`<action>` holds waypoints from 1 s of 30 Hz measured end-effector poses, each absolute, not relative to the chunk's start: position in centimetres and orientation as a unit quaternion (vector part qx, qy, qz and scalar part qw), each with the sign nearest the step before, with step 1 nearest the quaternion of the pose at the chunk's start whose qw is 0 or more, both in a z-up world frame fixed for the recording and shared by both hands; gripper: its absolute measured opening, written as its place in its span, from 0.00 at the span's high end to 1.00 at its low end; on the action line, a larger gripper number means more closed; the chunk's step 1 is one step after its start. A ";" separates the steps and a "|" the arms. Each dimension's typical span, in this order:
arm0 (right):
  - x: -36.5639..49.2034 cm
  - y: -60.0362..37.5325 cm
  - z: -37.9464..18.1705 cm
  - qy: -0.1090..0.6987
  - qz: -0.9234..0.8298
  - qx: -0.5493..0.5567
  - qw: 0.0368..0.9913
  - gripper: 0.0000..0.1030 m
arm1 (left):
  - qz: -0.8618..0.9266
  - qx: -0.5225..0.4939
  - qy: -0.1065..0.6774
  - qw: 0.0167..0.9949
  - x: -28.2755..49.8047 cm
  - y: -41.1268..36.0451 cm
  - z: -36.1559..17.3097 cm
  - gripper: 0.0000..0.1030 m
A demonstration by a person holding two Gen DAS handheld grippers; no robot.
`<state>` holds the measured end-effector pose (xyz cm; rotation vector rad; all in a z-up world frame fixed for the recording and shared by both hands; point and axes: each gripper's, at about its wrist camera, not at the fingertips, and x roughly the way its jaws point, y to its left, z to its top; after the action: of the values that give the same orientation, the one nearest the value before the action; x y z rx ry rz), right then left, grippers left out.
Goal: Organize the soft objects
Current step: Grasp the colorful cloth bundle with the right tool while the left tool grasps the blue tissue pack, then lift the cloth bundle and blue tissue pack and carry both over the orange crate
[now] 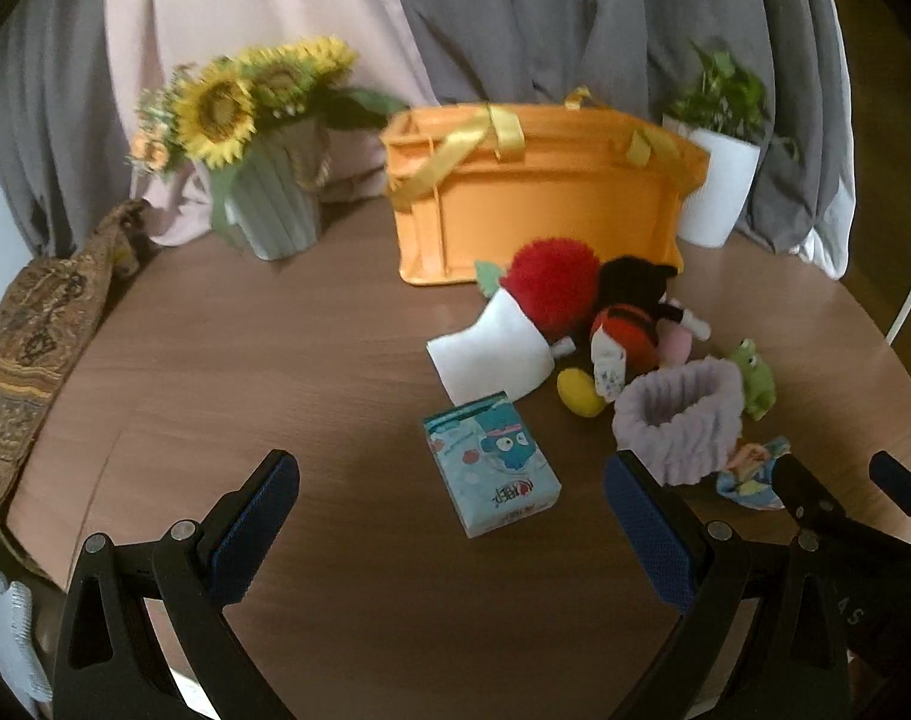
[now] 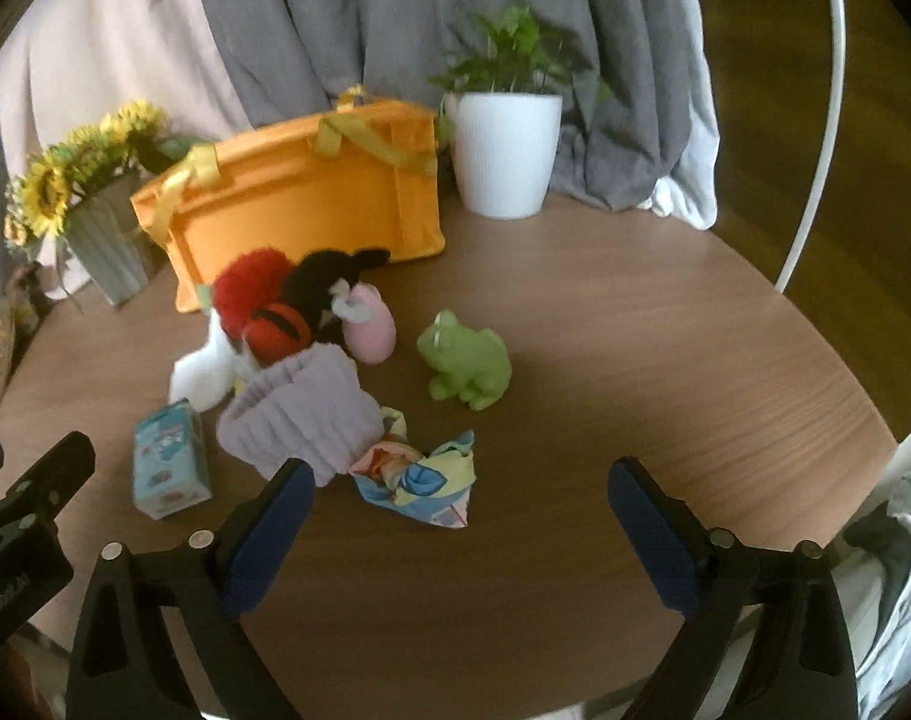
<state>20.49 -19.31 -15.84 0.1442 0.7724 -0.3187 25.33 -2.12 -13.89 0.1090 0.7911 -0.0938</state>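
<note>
- Both tongs spread wide and empty: left gripper [image 1: 452,519] above bare brown wooden round table [image 1: 275,360], with the light-blue cartoon-printed tissue pack [image 1: 491,465] lying between its pads but untouched; right gripper [image 2: 458,516] just short of the crumpled pastel patterned cloth [image 2: 419,480], nothing pinched.
- Soft things heaped in front of the orange plastic crate with yellow ribbon handles [image 1: 539,204]: fluffy red pom-pom toy [image 1: 551,288], black-and-orange plush doll [image 1: 632,312], folded white cloth [image 1: 491,354], lilac ribbed fleece headband [image 1: 683,420], pale green frog figure [image 2: 464,363] apart to the right.
- Risk: closing on the thin cloth may catch only 1 fold, letting it trail or slip; pads may scrape the tabletop.
- Risk: 2 tools close together; right tool's finger already at the edge of the left view, so a collision seems possible.
- Risk: pulling from the pile may drag neighbours or roll the small yellow ball [image 1: 581,393].
- Crate interior unseen from either view; contents unknown.
- Pile blurred in the right view; doll's parts hard to separate; frog's material unclear; crate's far side cut off behind handles.
</note>
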 end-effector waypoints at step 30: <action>23.6 -19.7 -20.4 0.409 -0.180 0.104 0.888 0.59 | -0.076 0.057 0.464 0.881 31.1 -4.1 -20.9 0.34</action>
<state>23.57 -19.66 -20.42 0.2154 0.8508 -0.3732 31.15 -4.15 -20.92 0.1196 0.9662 -0.1585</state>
